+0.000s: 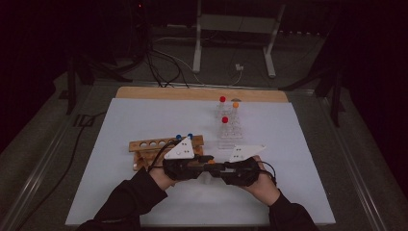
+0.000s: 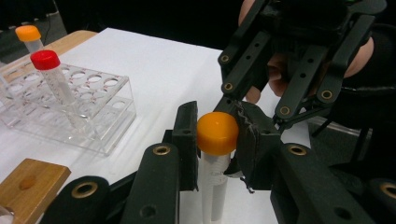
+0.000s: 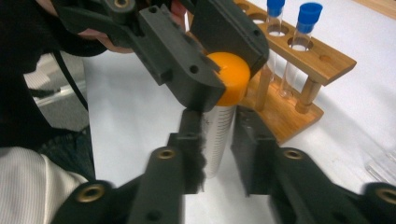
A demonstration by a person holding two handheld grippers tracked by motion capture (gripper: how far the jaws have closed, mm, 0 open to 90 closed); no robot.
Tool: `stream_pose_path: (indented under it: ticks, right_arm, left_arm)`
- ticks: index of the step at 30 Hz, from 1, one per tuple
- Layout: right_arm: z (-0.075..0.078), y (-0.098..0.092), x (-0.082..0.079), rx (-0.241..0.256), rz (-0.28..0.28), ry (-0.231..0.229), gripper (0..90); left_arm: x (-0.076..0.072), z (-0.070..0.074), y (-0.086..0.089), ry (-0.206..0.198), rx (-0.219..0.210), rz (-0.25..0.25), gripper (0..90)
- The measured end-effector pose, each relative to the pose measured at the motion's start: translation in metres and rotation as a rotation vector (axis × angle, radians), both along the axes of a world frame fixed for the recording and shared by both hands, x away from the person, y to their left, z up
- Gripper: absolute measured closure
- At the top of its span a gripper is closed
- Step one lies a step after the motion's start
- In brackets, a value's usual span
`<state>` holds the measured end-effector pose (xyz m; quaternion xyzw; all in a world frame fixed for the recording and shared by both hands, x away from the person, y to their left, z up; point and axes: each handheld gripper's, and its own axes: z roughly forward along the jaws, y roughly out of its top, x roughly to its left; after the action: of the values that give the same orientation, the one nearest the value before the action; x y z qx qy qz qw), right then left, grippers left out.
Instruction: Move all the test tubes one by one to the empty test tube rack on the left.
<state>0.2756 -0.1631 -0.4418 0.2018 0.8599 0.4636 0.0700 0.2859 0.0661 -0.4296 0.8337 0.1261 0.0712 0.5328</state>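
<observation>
High view puts both grippers meeting at table centre, near 6 o'clock of the wooden rack (image 1: pixel 144 144). Left gripper (image 2: pixel 215 135) clamps the tube's orange cap (image 2: pixel 217 133); right gripper (image 3: pixel 219 140) has its jaws narrowed around the tube (image 3: pixel 218 135) body, upright between them.

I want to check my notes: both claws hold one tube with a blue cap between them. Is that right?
Not quite. The cap on the tube is orange, not blue, as the left gripper view shows. The left claw grips the cap; the right claw holds the tube body.
</observation>
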Motion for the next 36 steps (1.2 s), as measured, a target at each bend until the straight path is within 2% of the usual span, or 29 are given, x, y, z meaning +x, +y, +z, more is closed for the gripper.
stream_pose_path:
  ticks: [1, 3, 9, 11, 18, 23, 27, 31, 36]
  right_arm:
    - [0.000, 0.000, 0.000, 0.004, -0.002, -0.001, 60.3]
    - [0.002, 0.001, -0.002, -0.006, -0.008, -0.019, 56.8]
    - [0.003, -0.004, -0.003, 0.014, -0.026, -0.050, 45.4]
    - [0.003, -0.005, -0.003, 0.015, -0.033, -0.055, 41.0]
    - [0.005, -0.007, 0.000, 0.049, -0.054, -0.033, 16.8]
    - [0.007, -0.009, 0.000, 0.067, -0.080, -0.031, 4.6]
    - [0.008, -0.012, 0.000, 0.083, -0.089, -0.027, 0.2]
    - [0.010, -0.014, 0.000, 0.093, -0.079, -0.023, 0.0]
    - [0.010, -0.016, 0.002, 0.104, -0.082, -0.019, 0.0]
  left_arm:
    - [0.000, 0.001, 0.001, 0.000, -0.002, 0.003, 71.9]
    - [0.000, 0.005, 0.006, -0.016, 0.004, 0.011, 71.9]
    - [0.001, 0.015, 0.022, -0.034, 0.006, 0.048, 72.0]
    - [0.001, 0.018, 0.029, -0.038, -0.006, 0.063, 71.9]
    - [0.003, 0.034, 0.054, -0.067, -0.023, 0.127, 71.9]
    - [0.005, 0.042, 0.069, -0.085, -0.022, 0.174, 72.0]
    - [0.009, 0.047, 0.081, -0.096, -0.025, 0.208, 71.9]
    - [0.015, 0.051, 0.090, -0.106, -0.019, 0.244, 71.9]
    - [0.024, 0.054, 0.099, -0.113, -0.040, 0.288, 71.9]
